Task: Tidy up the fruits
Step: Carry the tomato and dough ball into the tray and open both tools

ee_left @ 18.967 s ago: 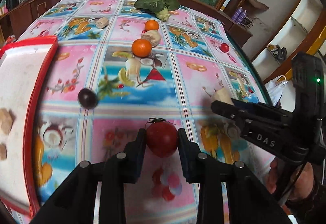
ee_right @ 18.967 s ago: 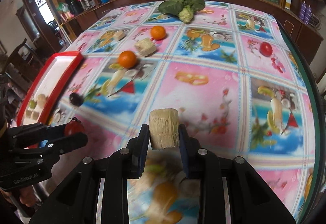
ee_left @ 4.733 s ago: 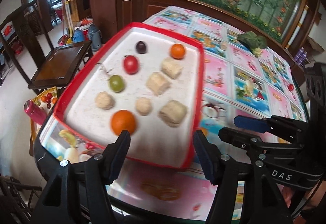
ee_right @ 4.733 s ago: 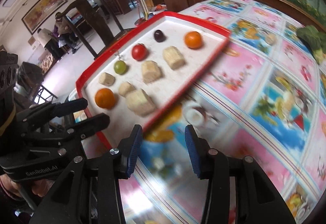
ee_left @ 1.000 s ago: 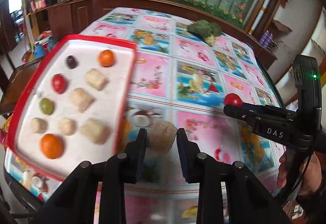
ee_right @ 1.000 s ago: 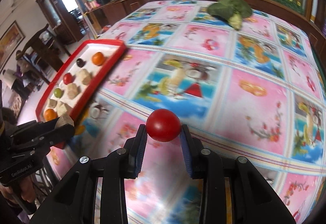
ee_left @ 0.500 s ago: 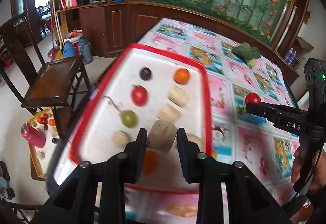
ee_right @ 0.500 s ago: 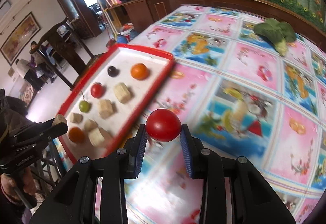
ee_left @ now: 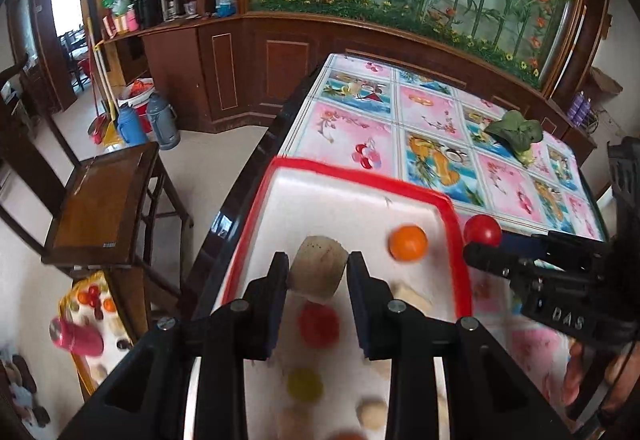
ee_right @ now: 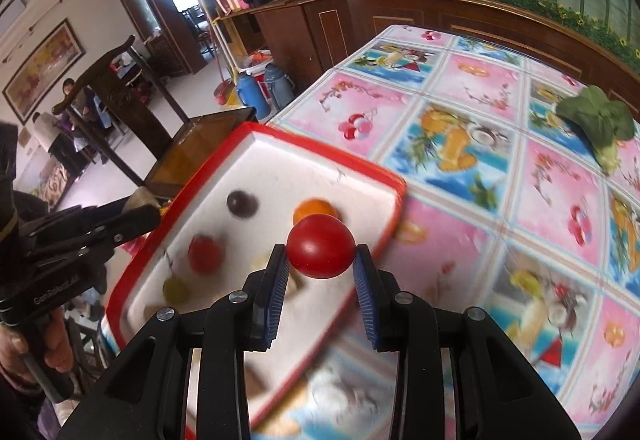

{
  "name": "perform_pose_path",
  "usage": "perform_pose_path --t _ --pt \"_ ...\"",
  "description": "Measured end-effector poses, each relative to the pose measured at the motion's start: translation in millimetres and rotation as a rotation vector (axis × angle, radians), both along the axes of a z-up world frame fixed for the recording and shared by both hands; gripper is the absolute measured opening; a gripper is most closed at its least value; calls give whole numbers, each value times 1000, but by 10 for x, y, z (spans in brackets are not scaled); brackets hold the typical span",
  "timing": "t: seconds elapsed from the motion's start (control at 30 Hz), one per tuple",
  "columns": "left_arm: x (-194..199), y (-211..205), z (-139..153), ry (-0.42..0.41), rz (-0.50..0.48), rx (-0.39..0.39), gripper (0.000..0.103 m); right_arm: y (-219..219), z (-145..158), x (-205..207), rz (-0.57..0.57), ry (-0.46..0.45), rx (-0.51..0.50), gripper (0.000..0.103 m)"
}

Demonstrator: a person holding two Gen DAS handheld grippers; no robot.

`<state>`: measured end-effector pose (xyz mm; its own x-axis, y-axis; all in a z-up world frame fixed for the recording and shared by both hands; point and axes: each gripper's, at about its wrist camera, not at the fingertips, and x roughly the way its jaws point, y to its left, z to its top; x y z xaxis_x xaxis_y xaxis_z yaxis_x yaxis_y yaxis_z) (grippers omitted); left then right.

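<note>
Two grippers are carrying loads above the red tray (ee_left: pixel 448 202) | our left gripper (ee_left: pixel 318 270) is clamping a beige chunk (ee_left: pixel 318 270) | our right gripper (ee_right: pixel 321 258) is pinching a tomato (ee_right: pixel 321 252) | we are lowering into bare spots before parting fingers.

Glossy red tomato (ee_right: pixel 321 251); smooth plastic-looking tray (ee_right: pixel 256 152).

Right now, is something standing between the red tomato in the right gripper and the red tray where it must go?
Nothing visible blocks it. The right gripper holds the tomato at the tray's right edge; bare white floor shows beyond the orange.
</note>
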<state>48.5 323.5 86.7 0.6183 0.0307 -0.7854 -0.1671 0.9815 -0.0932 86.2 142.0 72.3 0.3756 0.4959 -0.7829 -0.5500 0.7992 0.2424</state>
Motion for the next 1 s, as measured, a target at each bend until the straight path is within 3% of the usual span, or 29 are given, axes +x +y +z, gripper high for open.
perform_pose_path --t 0.37,1.0 --pt "558 226 -302 60 13 -44 33 543 -204 477 20 20 -46 32" --pt "750 277 -596 126 21 -29 33 795 -526 692 65 66 -102 32"
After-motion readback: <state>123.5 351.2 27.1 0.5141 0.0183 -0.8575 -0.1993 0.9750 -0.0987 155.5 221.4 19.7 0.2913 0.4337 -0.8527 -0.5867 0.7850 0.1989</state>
